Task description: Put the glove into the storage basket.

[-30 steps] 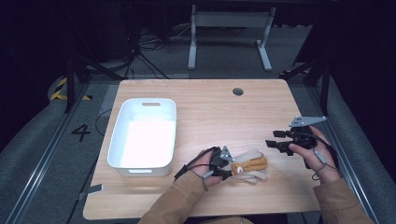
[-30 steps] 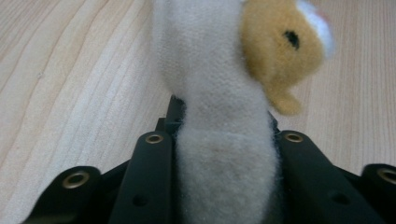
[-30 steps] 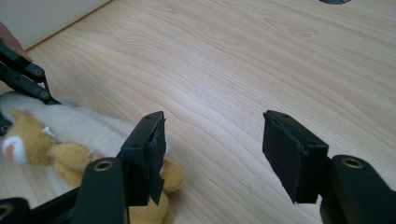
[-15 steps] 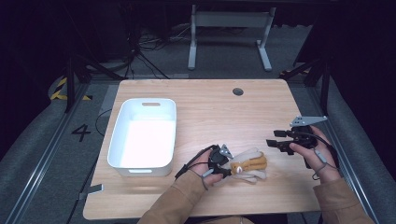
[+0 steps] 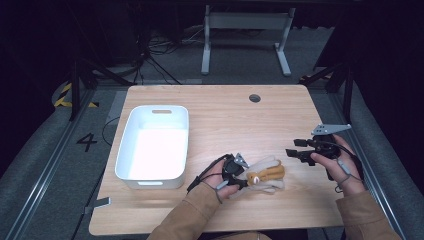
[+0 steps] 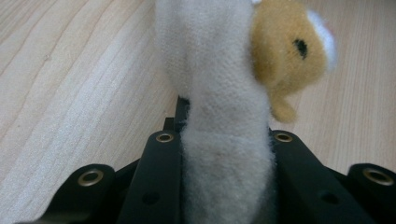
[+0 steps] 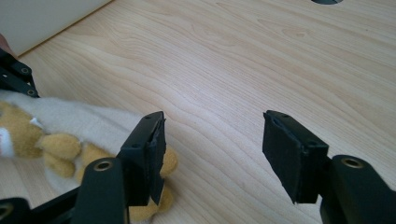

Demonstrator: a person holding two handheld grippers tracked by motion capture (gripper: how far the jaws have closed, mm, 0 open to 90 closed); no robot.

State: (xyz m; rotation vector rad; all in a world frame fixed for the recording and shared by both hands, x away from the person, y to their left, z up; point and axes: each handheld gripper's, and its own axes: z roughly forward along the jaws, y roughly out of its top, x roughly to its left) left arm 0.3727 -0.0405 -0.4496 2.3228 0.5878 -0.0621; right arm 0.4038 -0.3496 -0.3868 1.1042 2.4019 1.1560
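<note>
1. Near the front edge of the surface (image 5: 220, 115), about midway along it, a plush toy (image 5: 264, 175) is lying flat, cream cloth with a tan bear figure on top.
2. The left gripper (image 5: 238, 172) is clamping the toy's cream fabric (image 6: 226, 140) between its jaws, which are pressing on both sides of it.
3. The right gripper (image 5: 295, 149) is hovering toward the right edge, just beside the toy, its jaws standing wide apart with nothing between them.
4. A white bin (image 5: 155, 142) is sitting toward the left edge, apart from the toy.
</note>
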